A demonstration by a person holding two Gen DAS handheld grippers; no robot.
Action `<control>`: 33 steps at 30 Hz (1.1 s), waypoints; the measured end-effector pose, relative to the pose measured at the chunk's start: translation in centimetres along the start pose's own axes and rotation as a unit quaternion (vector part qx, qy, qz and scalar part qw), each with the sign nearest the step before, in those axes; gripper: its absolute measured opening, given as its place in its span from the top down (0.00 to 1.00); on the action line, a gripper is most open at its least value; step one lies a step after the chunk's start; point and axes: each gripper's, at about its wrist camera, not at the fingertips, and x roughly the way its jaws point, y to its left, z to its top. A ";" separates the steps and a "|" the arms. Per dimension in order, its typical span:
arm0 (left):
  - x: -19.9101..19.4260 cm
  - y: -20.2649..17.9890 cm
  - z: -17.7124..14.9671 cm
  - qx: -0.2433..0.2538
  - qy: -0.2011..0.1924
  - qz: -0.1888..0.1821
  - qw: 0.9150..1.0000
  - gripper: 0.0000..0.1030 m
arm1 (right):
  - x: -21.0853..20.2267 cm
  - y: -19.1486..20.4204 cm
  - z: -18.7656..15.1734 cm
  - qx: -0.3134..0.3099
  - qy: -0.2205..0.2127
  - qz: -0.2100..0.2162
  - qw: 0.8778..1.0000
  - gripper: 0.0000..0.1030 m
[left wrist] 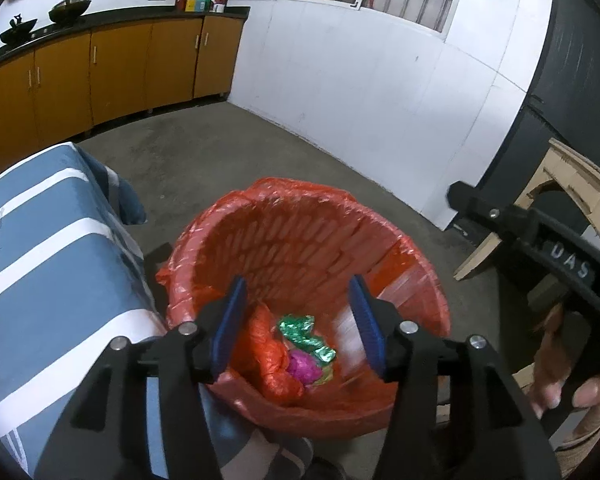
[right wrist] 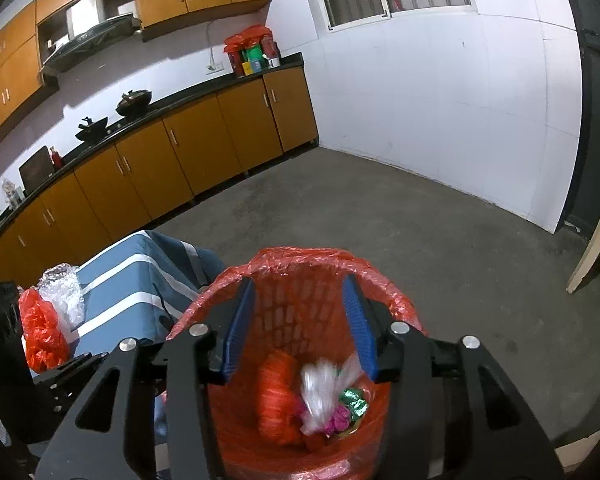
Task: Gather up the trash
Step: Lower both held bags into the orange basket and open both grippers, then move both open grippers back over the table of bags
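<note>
Both wide-open and empty, the left hand-held gripper is nearer the red bag on the tabletop (far left of the right hand-held gripper).

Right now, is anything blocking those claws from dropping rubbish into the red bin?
Nothing visible does. Both the left gripper and right gripper are open, directly above the red-lined bin, whose mouth is uncovered. A clear plastic bag appears already inside.
</note>
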 end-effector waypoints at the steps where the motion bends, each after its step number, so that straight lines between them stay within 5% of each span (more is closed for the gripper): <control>1: -0.1 0.2 -0.1 -0.001 -0.001 0.006 1.000 0.44 | -0.1 0.0 -0.1 -0.002 0.000 -0.003 1.000 0.55; 10: -3.8 3.6 -1.5 -0.017 -0.049 0.109 0.993 0.23 | -0.4 1.2 -0.6 -0.027 -0.008 -0.025 0.999 0.44; 21: -9.9 8.4 -4.6 -0.054 -0.087 0.196 0.975 0.18 | -0.2 4.7 -1.3 -0.062 0.000 0.000 0.998 0.44; 33: -17.7 15.0 -9.4 -0.090 -0.127 0.329 0.931 0.15 | 0.7 15.1 -3.2 -0.139 0.026 0.097 0.985 0.44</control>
